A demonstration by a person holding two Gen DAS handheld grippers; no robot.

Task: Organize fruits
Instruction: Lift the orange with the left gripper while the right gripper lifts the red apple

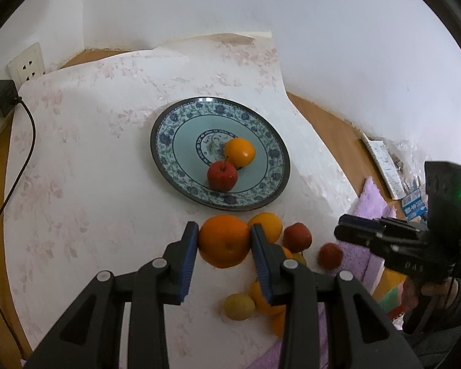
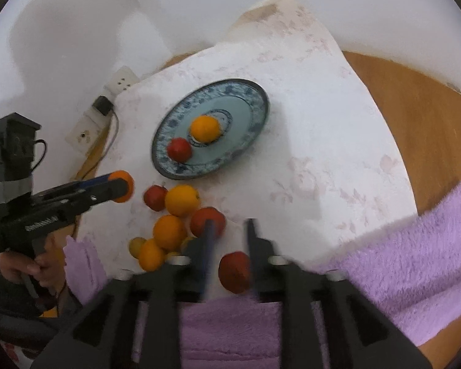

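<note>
Black grippers (image 1: 224, 240), blue-padded fingers (image 1: 189, 258), silver screws.

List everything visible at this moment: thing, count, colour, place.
plate: one, blue floral, on the white cloth.
fruit on plate: one orange, one red apple.
held orange: one, in the left claw.
loose fruit pile: oranges, red apples, small yellow ones, near edge of cloth; exact count unclear.
red apple: one, between the right claw fingers, not pressed.
purple towel: right of cloth.
wall sockets: white; black plug.
person's hands: gripping the claw handles.
</note>
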